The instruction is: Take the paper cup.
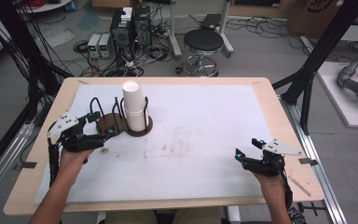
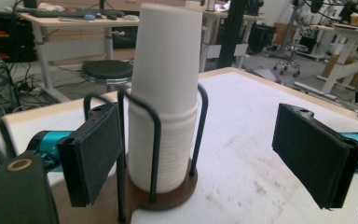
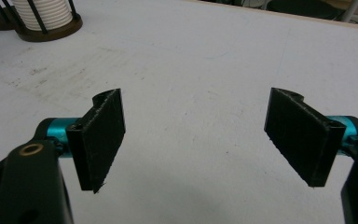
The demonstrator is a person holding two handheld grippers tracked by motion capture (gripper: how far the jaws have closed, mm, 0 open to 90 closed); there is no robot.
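Left gripper fingers spread, seemingly just short of cup stack; right gripper fingers apart over bare table.

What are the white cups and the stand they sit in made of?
The cups look like paper or thin foam: matte white, with fine stacked rims showing low on the pile. Which of the two is hard to tell. The stand's base looks like wood, brown and dull, though it could be fibreboard. Its rods look like metal wire painted black, thin and smoothly bent.
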